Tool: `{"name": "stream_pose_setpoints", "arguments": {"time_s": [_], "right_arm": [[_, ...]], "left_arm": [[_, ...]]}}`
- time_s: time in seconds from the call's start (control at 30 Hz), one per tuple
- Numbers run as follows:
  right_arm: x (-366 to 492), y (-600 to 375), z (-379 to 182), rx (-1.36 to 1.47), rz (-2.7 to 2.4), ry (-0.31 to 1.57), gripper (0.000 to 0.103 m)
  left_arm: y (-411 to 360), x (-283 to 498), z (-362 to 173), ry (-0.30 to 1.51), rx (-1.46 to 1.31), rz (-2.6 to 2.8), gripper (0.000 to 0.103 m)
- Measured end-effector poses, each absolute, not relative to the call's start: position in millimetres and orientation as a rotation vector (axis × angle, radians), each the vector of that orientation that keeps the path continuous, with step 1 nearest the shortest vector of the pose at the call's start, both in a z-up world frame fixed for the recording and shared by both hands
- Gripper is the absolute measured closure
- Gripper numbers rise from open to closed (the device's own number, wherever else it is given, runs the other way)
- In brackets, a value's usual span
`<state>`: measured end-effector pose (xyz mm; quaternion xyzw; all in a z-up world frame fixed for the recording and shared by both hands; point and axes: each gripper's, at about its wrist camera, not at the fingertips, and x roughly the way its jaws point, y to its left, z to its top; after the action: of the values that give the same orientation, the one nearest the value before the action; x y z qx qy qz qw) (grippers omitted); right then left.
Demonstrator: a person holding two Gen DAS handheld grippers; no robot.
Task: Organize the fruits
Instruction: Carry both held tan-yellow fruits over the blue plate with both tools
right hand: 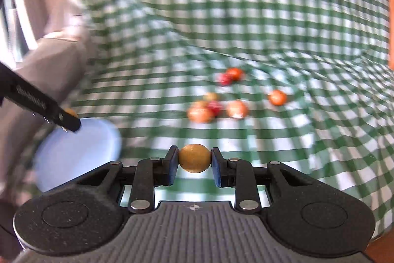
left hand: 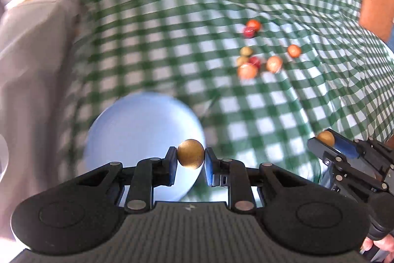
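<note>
Green-and-white checked cloth [left hand: 270,115] covers the table, blurred in both views. Your left gripper [left hand: 190,157] pinches a brown round fruit [left hand: 190,154] between its blue pads, in front of the pale blue plate [left hand: 138,130]. Your right gripper [right hand: 194,159] clamps a second brown fruit [right hand: 194,158] over the cloth, just right of the plate. Farther out on the cloth lie the loose fruits [right hand: 216,105], orange, red and olive, most bunched together and one orange fruit [right hand: 277,97] apart.
</note>
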<state>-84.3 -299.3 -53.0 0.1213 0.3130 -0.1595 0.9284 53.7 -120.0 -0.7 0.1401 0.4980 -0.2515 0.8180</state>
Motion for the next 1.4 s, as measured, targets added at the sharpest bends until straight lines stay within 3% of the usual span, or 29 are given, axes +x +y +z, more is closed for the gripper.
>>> {"name": "stream_pose_setpoints", "arguments": {"time_s": [0.23,0.5,1.4], "right_arm": [[-86.4,-209.4,-9.2,0.169,-0.107,0.61,0.073],[-92.7,-149.7,5.8,0.095,-0.032,0.641,0.073],[-74.9,-151.8,-6.5,0.092,-0.066,0.701,0.073]], "left_arm": [[-29.1,6.9,19.1,1.022,0.217,-0.431,0.077],[13.8,-12.7,23.7,0.981,0.146,-0.412,0.077],[16.3,22.2,15.7,0.994,0.089,-0.397,0.077]]}}
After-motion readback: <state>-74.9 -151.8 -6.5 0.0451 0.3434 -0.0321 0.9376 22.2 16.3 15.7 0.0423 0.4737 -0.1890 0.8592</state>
